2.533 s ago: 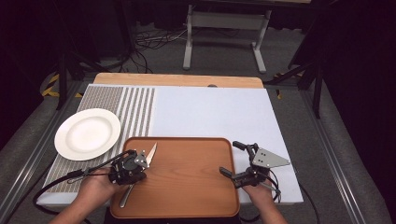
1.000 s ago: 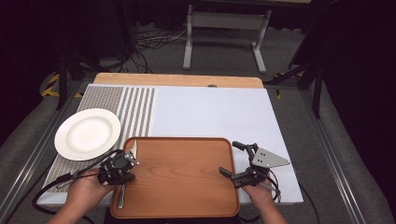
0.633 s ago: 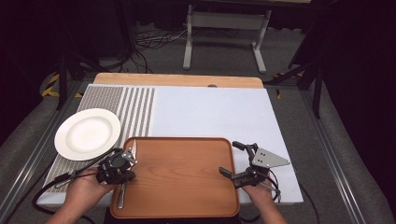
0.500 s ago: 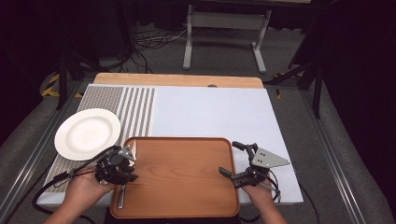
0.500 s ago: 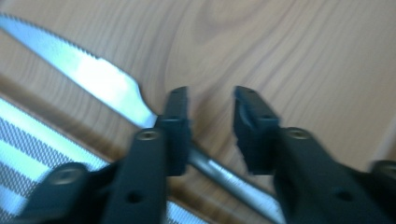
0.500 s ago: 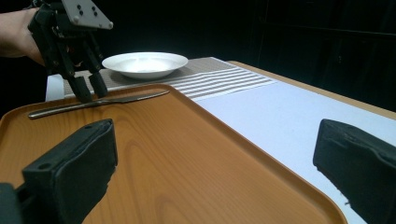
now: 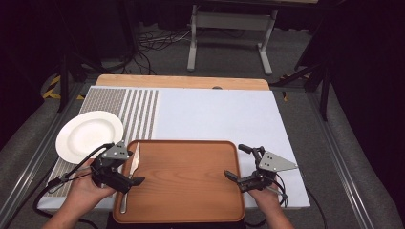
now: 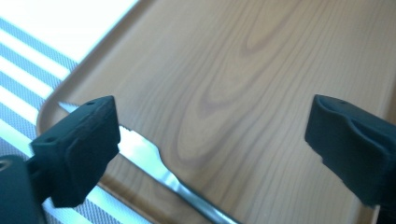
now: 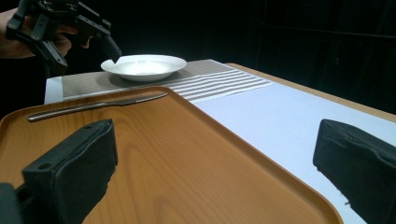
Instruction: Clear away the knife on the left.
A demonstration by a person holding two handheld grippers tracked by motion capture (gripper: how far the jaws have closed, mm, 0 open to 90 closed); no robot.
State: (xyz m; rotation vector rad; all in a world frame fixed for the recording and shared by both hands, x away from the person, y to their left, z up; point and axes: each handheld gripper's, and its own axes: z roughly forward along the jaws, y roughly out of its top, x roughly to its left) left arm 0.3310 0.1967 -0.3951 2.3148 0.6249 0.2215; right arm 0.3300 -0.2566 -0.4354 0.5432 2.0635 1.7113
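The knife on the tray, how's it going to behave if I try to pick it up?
The knife looks like polished metal, so probably stiff and slippery between jaws. It lies flat and thin against the tray's left edge, so getting under it may be awkward, and it would likely slide, not roll.

A knife [image 7: 132, 173] lies along the wooden tray's [image 7: 186, 179] left edge.

The knife [image 8: 154, 163] tip hides behind the left claw [image 8: 212, 140] (handle cut off below), seemingly untouched.
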